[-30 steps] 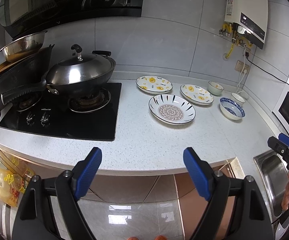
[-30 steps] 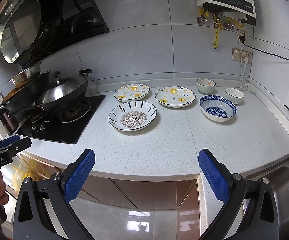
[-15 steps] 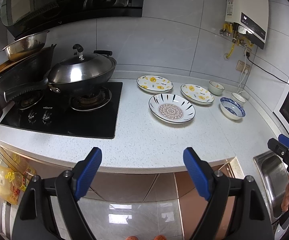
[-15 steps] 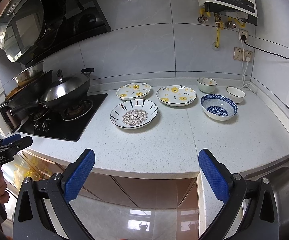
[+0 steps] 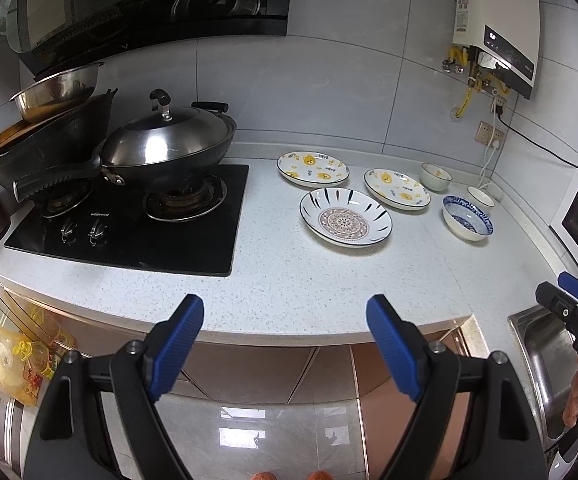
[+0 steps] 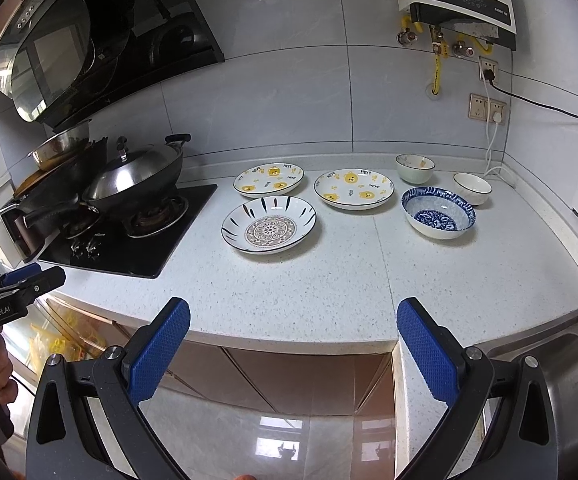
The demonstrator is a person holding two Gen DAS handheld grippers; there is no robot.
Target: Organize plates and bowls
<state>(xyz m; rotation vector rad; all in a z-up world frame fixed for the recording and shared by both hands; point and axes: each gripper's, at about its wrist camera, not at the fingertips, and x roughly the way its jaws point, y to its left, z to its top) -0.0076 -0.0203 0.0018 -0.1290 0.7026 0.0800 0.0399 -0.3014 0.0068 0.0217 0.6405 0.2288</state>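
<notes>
Both tongs are held wide open and empty in front of the counter (image 6: 289, 300) edge: the left gripper (image 5: 285, 320) and the right gripper (image 6: 293, 320). Right of the stove (image 6: 137, 236), the patterned plate (image 6: 269, 224) is set nearest the edge. Behind it, two bear plates (image 6: 268, 178) (image 6: 354, 188) are laid side by side. Further right of the stove, the blue bowl (image 6: 438, 212) is seen, with a green bowl (image 6: 414, 168) and a white bowl (image 6: 472, 188) behind it, all apart.
</notes>
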